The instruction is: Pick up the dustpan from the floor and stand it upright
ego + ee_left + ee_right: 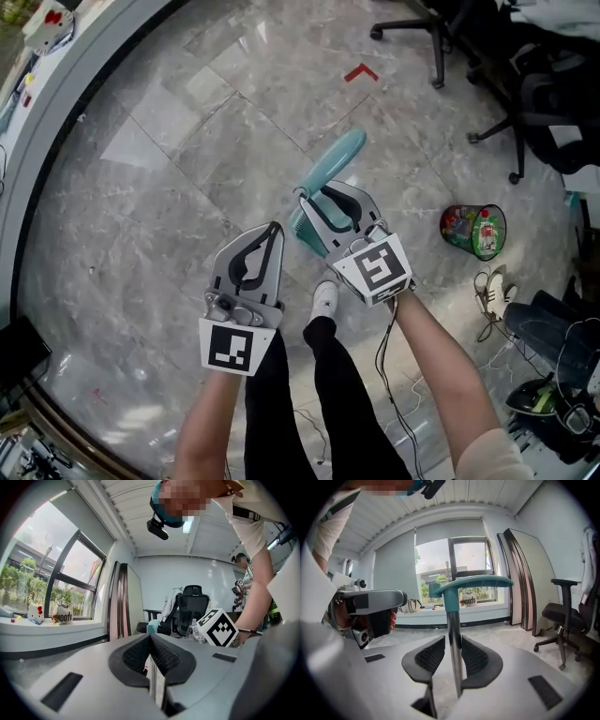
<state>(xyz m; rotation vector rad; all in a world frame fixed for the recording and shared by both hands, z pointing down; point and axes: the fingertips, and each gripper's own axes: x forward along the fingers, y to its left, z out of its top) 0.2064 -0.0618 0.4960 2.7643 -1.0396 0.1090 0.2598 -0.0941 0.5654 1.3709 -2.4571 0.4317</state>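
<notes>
Closest to you, your left gripper (pixel 275 228) is squeezed shut with nothing in it. In the left gripper view its two dark pads (pixel 164 654) meet, and it is just waiting beside the other one.

Your right gripper (pixel 315 195) is doing the work. In the right gripper view (pixel 453 641) its pads sit close on each side of the shiny metal pole of the dustpan (pixel 451 603), and they seem to hold it tight.

From above, the dustpan's blue-green handle (pixel 335 161) points away from you. Its scoop (pixel 302 231) is low down under the gripper, near your white shoe (pixel 324 298). I cannot tell if the scoop is on the floor (pixel 187 178).

I think you are at the step of standing it up. Next, get the pole straight up and the scoop flat on the floor. Then open the jaws slowly and watch that it does not tip over.

Farther off are a small bin (pixel 473 231) and some black chairs (pixel 427 28). They are well away from the dustpan.
</notes>
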